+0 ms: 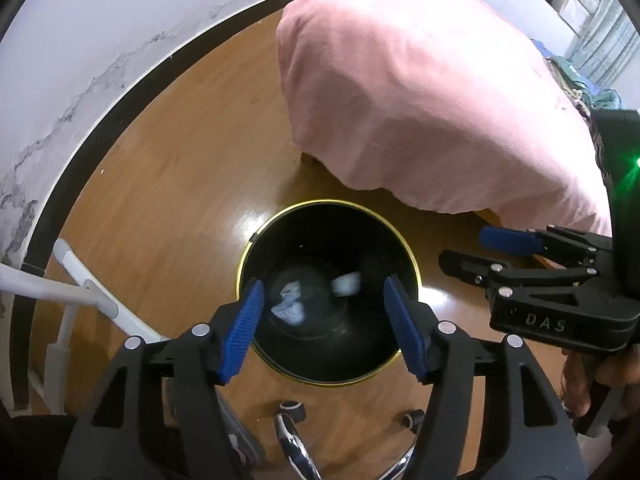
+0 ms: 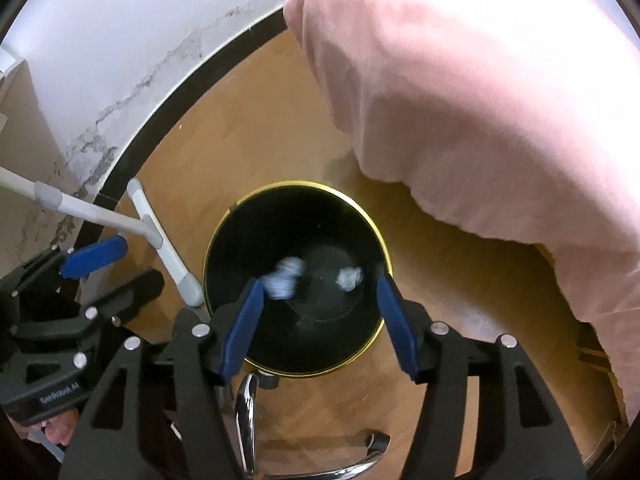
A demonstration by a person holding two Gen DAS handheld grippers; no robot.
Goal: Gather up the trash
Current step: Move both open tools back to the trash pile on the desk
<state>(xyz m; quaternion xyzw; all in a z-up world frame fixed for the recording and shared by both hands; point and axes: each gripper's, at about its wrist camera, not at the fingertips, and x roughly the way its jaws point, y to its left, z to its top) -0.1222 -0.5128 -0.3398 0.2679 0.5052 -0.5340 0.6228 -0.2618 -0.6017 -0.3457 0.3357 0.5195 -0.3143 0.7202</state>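
Note:
A black trash bin with a gold rim [image 1: 248,258] [image 2: 376,224] stands on the wooden floor. Crumpled white paper wads [image 1: 346,283] [image 1: 289,307] lie at its bottom; they show in the right wrist view too [image 2: 349,277] [image 2: 285,276]. My left gripper [image 1: 324,330] is open and empty above the bin's near rim. My right gripper [image 2: 318,322] is open and empty above the bin too. The right gripper shows at the right of the left wrist view [image 1: 472,250], open. The left gripper shows at the left of the right wrist view [image 2: 120,266], open.
A bed with a pink cover [image 1: 420,88] [image 2: 500,100] lies right of the bin. A white metal rack frame [image 1: 80,280] [image 2: 156,240] stands at the left by the wall. Chrome chair legs with casters [image 1: 292,432] [image 2: 248,412] are just below the bin.

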